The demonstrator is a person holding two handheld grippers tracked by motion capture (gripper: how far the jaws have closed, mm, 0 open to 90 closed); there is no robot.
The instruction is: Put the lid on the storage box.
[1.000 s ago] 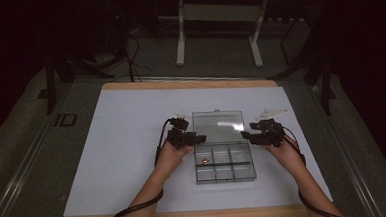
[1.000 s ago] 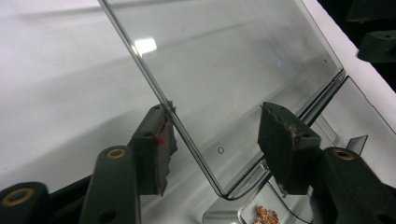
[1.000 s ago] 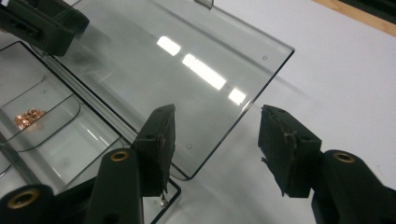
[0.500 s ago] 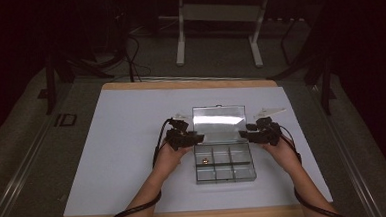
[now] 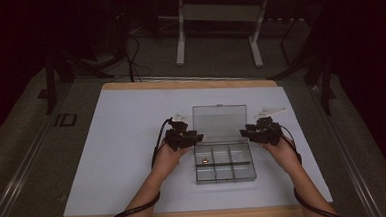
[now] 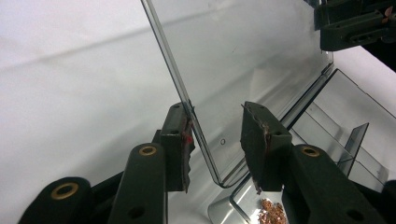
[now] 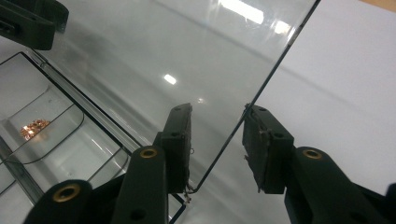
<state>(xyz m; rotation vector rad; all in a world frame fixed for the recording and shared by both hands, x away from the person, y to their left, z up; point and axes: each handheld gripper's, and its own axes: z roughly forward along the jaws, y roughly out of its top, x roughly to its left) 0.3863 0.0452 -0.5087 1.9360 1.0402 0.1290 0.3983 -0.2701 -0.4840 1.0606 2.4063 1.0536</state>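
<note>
A clear compartment box (image 5: 225,173) lies on the white mat, its lid (image 5: 219,122) swung open to the far side. Small copper pieces (image 5: 204,161) sit in one near-left compartment. My left gripper (image 5: 197,137) straddles the lid's left edge, and my right gripper (image 5: 243,133) straddles its right edge. Both pairs of jaws have just been closing. In the left gripper view the lid (image 6: 243,60) runs between the jaws of my left gripper (image 6: 217,135), close by one pad with a gap to the other. In the right gripper view the lid (image 7: 187,56) edge stands loose inside my right gripper (image 7: 218,140).
The white mat (image 5: 122,142) covers a wooden board, with bare mat to the left and behind the box. A metal stand (image 5: 216,17) stands on the dark floor beyond the table. The copper pieces (image 6: 272,212) lie just below my left jaws.
Both grippers have drawn slightly inward onto the lid's side edges, and their jaws have narrowed. The box has stayed in place.
</note>
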